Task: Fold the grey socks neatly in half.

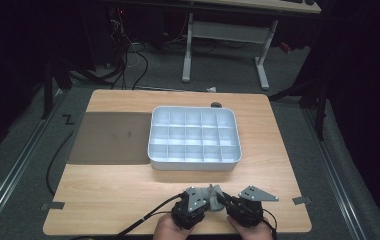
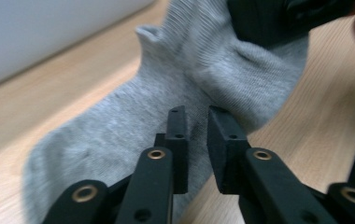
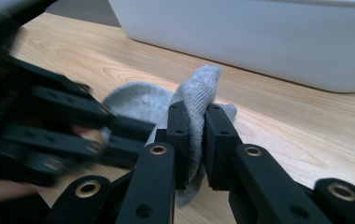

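Note:
A grey sock (image 1: 216, 190) lies near the table's front edge, held between the two grippers. In the left gripper view the sock (image 2: 119, 126) stretches across the wood, and my left gripper (image 2: 198, 135) has its jaws nearly together with sock fabric in the narrow gap. My right gripper (image 3: 196, 135) is shut on a raised fold of the sock (image 3: 199, 88). In the high view the left gripper (image 1: 211, 198) and right gripper (image 1: 226, 200) point at each other, almost touching. The right gripper (image 2: 283, 18) pinches the sock's far end.
A grey tray (image 1: 195, 162) of several compartments stands mid-table, just beyond the grippers; its wall (image 3: 259, 42) is close behind the sock. A dark mat (image 1: 110, 137) lies left of the tray. Both hands rest at the front edge.

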The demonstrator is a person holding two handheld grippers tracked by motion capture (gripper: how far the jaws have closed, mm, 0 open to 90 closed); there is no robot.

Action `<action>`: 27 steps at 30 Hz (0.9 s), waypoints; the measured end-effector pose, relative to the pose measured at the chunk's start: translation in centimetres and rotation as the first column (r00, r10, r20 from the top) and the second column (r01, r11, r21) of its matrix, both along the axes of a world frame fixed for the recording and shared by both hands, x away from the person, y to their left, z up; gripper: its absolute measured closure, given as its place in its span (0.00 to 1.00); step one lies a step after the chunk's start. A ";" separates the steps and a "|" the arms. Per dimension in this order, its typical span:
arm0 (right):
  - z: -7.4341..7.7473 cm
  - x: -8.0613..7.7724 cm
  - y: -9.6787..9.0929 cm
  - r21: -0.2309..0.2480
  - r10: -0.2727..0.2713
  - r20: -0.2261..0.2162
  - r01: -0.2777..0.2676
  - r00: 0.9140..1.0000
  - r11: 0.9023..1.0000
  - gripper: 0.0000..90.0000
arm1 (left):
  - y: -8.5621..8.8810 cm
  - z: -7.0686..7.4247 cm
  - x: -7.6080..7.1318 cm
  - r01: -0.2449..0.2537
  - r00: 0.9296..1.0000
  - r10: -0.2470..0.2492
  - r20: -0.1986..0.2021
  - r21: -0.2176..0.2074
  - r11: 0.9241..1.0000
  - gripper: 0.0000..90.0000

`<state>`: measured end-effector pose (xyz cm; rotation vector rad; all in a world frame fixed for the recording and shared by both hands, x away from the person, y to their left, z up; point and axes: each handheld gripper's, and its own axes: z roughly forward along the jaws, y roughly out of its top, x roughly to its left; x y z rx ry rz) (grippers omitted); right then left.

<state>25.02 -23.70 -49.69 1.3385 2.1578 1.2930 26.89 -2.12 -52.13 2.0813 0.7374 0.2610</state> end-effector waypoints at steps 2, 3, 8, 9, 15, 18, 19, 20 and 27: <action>0.0 0.0 -0.1 -0.001 -0.004 -0.002 0.004 1.000 1.000 0.92 | 1.0 0.5 -0.1 -0.011 1.000 0.012 0.017 -0.021 1.000 0.85; 0.0 0.0 -0.3 -0.002 -0.006 -0.004 0.006 1.000 1.000 0.92 | 1.9 0.9 -0.1 -0.033 0.999 0.034 0.032 -0.044 0.999 0.79; -0.2 0.1 -0.3 -0.006 -0.010 -0.010 0.010 1.000 1.000 0.92 | 7.4 1.2 1.8 -0.171 0.985 0.169 -0.022 -0.131 0.977 0.74; -0.2 0.1 -0.3 -0.006 -0.010 -0.010 0.010 1.000 1.000 0.92 | 7.4 1.2 1.8 -0.171 0.985 0.169 -0.022 -0.131 0.977 0.77; -0.1 0.1 -0.1 -0.014 -0.004 -0.009 0.004 1.000 1.000 0.92 | 7.9 -1.0 3.3 -0.177 0.979 0.174 -0.104 -0.021 0.984 0.90; -0.1 0.2 0.0 -0.018 0.000 -0.008 0.000 1.000 1.000 0.92 | 6.8 -1.1 3.2 -0.142 0.985 0.141 -0.099 -0.003 0.990 0.92; -0.1 0.2 0.1 -0.019 0.002 -0.009 -0.002 1.000 1.000 0.92 | 6.5 -1.2 3.2 -0.131 0.987 0.131 -0.098 0.000 0.991 0.92; 0.1 0.3 0.2 -0.021 0.008 -0.007 -0.008 1.000 1.000 0.92 | 6.1 -1.2 3.2 -0.119 0.987 0.118 -0.110 -0.003 0.993 0.93; 0.3 0.9 1.5 -0.053 0.033 -0.007 -0.033 0.999 0.998 0.92 | 6.0 -1.2 2.9 -0.095 0.989 0.092 -0.119 -0.024 0.995 0.94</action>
